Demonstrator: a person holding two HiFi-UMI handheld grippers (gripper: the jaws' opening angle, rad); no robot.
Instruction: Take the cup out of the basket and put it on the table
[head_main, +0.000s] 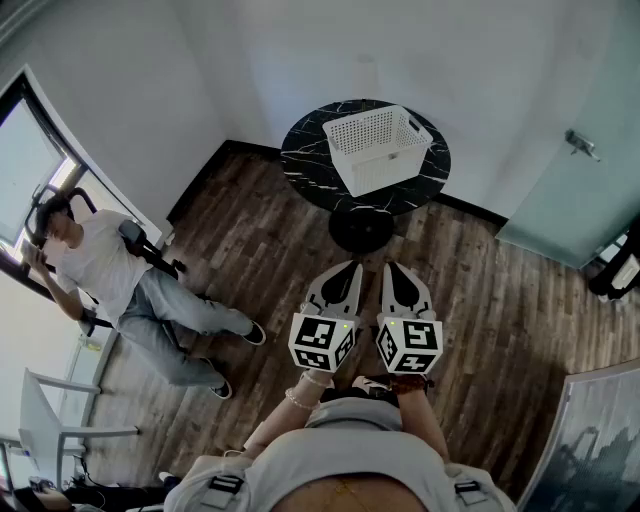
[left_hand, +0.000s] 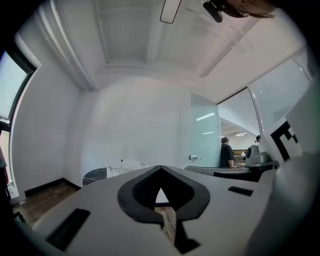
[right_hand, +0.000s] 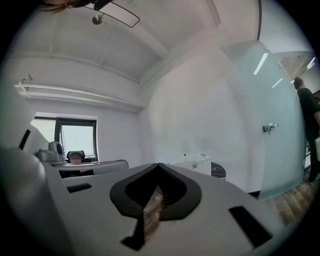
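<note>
Left tool (head_main: 350, 270) and right tool (head_main: 393, 270) side by side near body, aimed 12 o'clock at basket (head_main: 380, 150), well apart from it: reach not yet begun. Both tools' jaws pressed together, nothing held. Basket white perforated plastic, rectangular, on round black marbled tabletop (head_main: 308, 152). Cup unseen, likely inside basket.

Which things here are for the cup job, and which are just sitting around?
For the job: white basket, round black table, left gripper and right gripper, both shut and empty. No cup can be seen from here.

Just around: seated person, glass door, white chair.
</note>
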